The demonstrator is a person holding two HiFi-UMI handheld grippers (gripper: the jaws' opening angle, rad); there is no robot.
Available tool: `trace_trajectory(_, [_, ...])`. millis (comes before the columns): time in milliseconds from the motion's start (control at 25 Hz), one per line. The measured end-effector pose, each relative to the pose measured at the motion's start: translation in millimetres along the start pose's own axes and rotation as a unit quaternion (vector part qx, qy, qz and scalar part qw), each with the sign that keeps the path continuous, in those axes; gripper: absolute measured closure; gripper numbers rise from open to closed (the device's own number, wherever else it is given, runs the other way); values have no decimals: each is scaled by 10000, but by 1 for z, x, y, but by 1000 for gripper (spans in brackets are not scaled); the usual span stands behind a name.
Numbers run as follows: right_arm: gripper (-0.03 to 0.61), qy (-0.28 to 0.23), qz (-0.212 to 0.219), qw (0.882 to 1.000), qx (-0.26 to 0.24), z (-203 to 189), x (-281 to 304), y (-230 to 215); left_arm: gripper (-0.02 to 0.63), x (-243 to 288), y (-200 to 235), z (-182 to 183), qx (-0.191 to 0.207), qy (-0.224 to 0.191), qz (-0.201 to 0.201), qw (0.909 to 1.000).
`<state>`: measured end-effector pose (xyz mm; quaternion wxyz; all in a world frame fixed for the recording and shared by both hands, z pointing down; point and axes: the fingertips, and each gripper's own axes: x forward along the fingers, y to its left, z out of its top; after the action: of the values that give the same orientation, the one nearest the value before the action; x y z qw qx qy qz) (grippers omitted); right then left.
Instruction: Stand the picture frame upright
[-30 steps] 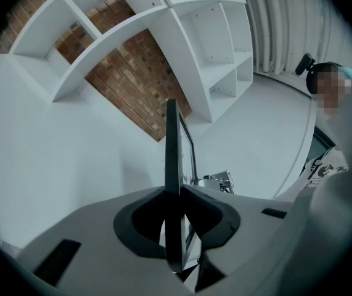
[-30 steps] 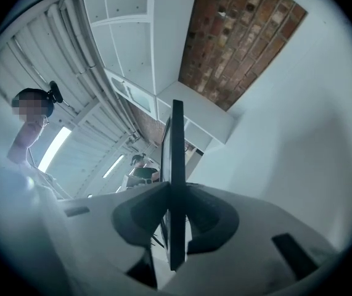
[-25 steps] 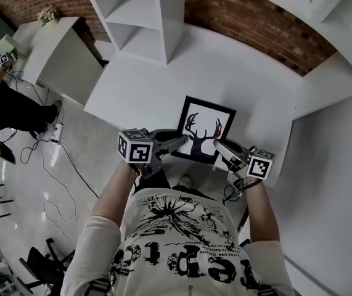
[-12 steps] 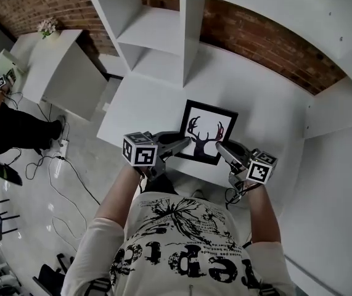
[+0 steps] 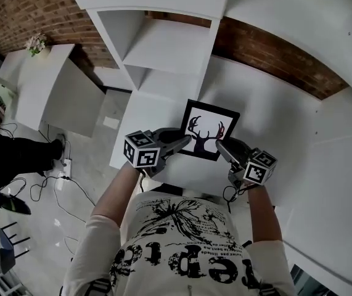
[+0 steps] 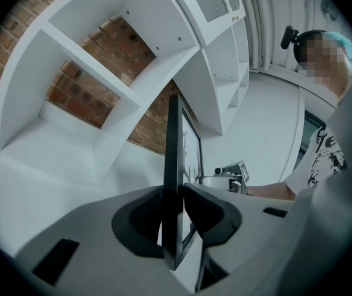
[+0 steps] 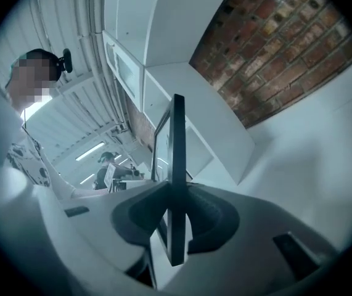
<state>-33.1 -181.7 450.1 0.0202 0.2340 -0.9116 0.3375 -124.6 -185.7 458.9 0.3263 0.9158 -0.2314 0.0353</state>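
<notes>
1. The left hand-held gripper (image 5: pixel 185 142) is clamping the left edge of the picture frame (image 5: pixel 208 128). Its own view is showing the dark moulding pinched between both pads.
2. The right hand-held gripper (image 5: pixel 220 145) is clenching the opposite edge in the same manner. In my judgement the paired side grip is sharing the load and giving control over tilt, which standing the frame calls for.
3. The picture frame is sitting between the two grippers over the near edge of the desk (image 5: pixel 268 103), toward its left corner. Its stag print is facing up toward the head view. Whether its lower edge is touching the desk is not showing.
4. The task appears to be at the carrying stage; the frame is not yet standing unsupported.
5. At the desk's far left corner, the white shelf unit (image 5: pixel 169 48) is presenting open compartments, and the visible ones are showing no contents.
6. Beyond it, the brick wall (image 5: pixel 268 54) is closing off the far edge, a possible backing for the frame.
</notes>
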Motion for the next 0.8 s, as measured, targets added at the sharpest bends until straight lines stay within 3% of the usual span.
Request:
trace_trajectory(440, [482,-127,-775,9950,-617,17,70,-24,488,-13,75,27,634,40,-63,9980])
trace_trajectory(800, [466,81,-1285,9882,-835,13,99,-70,488,4,122,23,832,161,71,9964])
